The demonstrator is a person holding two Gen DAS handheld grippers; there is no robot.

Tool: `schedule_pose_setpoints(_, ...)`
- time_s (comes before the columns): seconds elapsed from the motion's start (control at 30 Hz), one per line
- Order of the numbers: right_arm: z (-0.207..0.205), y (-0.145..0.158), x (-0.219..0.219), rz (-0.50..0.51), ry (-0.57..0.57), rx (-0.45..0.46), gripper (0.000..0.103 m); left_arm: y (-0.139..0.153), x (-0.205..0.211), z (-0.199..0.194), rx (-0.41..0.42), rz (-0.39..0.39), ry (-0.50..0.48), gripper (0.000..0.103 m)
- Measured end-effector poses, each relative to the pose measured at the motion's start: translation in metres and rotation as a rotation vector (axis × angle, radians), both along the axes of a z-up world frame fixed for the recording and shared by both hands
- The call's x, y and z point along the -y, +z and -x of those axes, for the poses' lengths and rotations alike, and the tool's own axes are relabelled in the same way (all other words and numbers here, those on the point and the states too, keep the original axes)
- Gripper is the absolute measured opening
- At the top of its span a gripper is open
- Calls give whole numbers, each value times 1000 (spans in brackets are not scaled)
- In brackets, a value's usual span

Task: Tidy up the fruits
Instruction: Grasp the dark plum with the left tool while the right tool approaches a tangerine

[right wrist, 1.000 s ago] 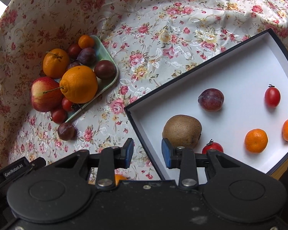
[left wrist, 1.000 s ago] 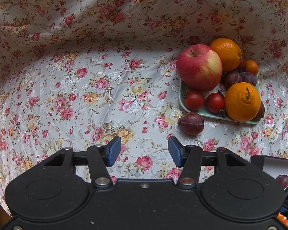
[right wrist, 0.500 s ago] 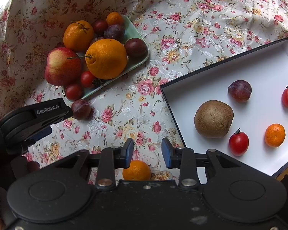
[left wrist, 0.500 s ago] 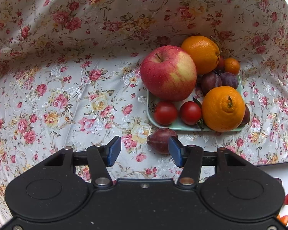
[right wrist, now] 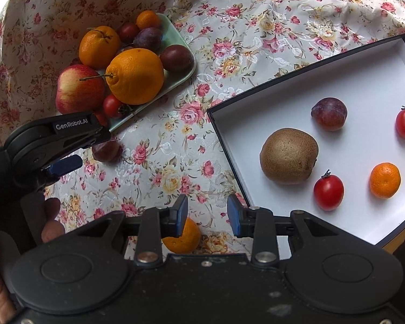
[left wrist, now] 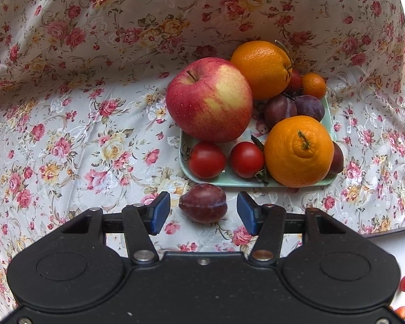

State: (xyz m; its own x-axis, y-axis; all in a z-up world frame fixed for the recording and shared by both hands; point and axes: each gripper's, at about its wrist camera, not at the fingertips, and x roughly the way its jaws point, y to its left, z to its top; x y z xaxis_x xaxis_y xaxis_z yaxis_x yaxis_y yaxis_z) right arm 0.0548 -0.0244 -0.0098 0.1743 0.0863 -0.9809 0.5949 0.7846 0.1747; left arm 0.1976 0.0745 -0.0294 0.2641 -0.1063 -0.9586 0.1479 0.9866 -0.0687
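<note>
White box (right wrist: 364,67) holds two cherry tomatoes (right wrist: 328,192), one kiwi (right wrist: 289,155).

Left wrist cam looks steeply down along its fingers, close over the flowered cloth (left wrist: 67,140), green plate (left wrist: 229,182) just ahead, loose plum (left wrist: 203,206) right below. Right wrist cam also looks steeply down, from further back and from the plate's other side, white box (right wrist: 364,81) at its right. Both views share the plate, apple (left wrist: 209,98), the plum (right wrist: 106,149) and cloth; right cam also catches the left gripper (right wrist: 64,148)
</note>
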Motion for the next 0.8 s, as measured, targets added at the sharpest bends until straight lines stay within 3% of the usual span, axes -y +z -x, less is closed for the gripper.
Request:
schedule_pose_setpoints(0.1, 2, 2, 3, -14, -8, 5, 35, -9, 4, 1, 2, -51, -8, 61)
schedule_pose_setpoints(0.57, 6, 1, 0, -8, 42, -13, 35, -29, 8, -5, 2, -62, 14, 59)
schedule_pose_setpoints(0.67, 6, 1, 1, -6, 40, -16, 35, -30, 11, 0, 18, -63, -1, 51)
schedule_pose_setpoints(0.8, 6, 1, 2, -14, 39, -20, 35, -28, 14, 7, 25, -58, 4, 51)
